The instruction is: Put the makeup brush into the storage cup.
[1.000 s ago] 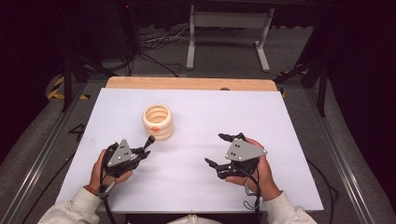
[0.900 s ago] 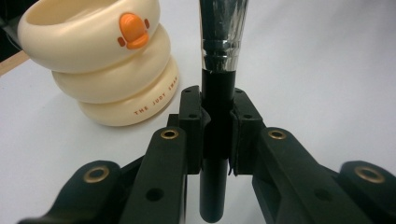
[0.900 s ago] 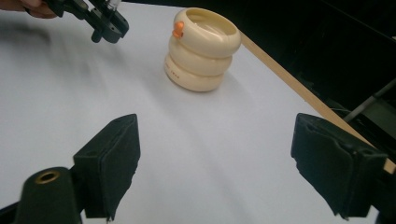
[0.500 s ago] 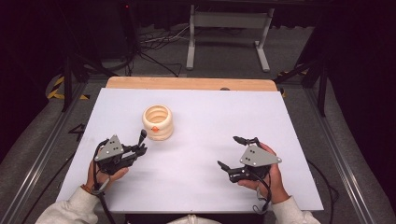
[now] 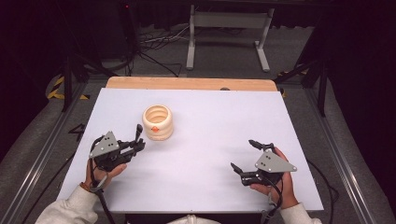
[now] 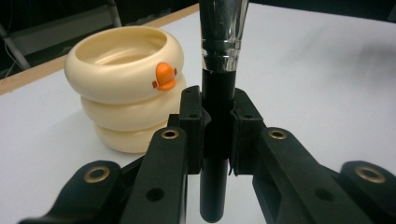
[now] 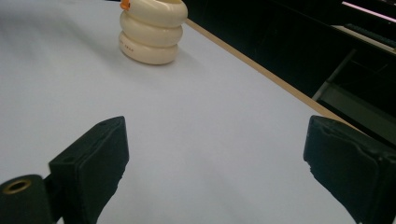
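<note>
A: Brush [image 6: 217, 98] — you've got it clamped in your left gripper [image 5: 138, 141], fingers [image 6: 192, 122] closed tight on the black handle, silver ferrule standing up above them. Near the front-left of the surface [image 5: 215, 121], just short of the cream ring-stack holder [image 5: 158, 122].

B: And your right gripper [image 5: 246, 156]?

A: Fingers [image 7: 95, 158] spread wide, nothing between them, bare surface under them. They've just been opening further. A second ago that hand sat closer to the middle of the surface; now it's pulled back toward the front-right corner and a bit lower. So you've cleared the right side out of the way.

B: Left hand moved?

A: Slightly out toward the left edge since a second ago, then hardly at all. Brush looks upright in the left gripper view, tilted a little in the high view.

B: So what does that mean for the job?

A: My read: the right hand is done, and you're set to drop the brush in one-handed. Holder's open mouth faces up, its orange duck-beak mark [image 6: 164, 76] turned toward your left gripper. Holder stands beside the brush, not touching it.

B: Anything farther off?

A: Wooden edge [image 5: 187, 83] at the far side of the surface, metal stand legs [image 5: 226, 37] on the floor beyond. Not relevant.
</note>
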### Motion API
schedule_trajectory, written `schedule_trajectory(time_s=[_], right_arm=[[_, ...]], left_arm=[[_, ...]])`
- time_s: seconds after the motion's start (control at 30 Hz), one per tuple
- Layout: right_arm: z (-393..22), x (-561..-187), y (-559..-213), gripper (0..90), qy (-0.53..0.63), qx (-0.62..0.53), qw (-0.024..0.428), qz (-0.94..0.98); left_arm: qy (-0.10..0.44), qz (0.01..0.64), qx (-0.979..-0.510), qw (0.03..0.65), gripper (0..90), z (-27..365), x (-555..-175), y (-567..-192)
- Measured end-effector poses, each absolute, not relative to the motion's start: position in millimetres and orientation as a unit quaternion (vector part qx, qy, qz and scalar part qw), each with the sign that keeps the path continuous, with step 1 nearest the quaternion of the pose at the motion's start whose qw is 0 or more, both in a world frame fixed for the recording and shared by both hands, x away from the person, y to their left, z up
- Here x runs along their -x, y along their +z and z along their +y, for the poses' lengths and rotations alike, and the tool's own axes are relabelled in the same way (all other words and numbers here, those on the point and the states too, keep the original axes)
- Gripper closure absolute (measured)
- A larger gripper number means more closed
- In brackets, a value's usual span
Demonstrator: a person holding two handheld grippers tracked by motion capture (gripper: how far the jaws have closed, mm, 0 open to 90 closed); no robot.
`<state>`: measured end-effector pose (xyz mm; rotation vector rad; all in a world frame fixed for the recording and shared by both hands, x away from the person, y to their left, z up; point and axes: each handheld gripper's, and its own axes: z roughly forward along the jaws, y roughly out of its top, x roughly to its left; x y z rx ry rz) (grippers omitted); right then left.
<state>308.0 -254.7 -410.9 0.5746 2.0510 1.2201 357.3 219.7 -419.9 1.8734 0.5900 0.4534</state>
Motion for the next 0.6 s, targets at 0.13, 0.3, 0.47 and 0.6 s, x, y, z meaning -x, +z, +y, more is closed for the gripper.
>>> schedule_trajectory(time_s=[0.13,0.3,0.47,0.6], right_arm=[[-260.2,-305.1,-415.2,6.0,0.478,-0.229,0.340,0.777],[-264.0,-303.0,-421.0,6.8,0.475,-0.233,0.345,0.775],[-269.8,-301.4,-425.9,7.0,0.470,-0.242,0.351,0.773],[-275.5,-300.5,-427.7,7.1,0.472,-0.252,0.351,0.768]], left_arm=[[0.195,0.247,-0.780,0.541,78.7,221.1,-358.5,-416.3],[0.203,0.253,-0.771,0.548,78.7,223.7,-359.9,-411.7],[0.213,0.252,-0.765,0.552,78.7,224.3,-361.8,-407.2],[0.219,0.249,-0.763,0.555,78.7,224.1,-363.0,-404.2]])
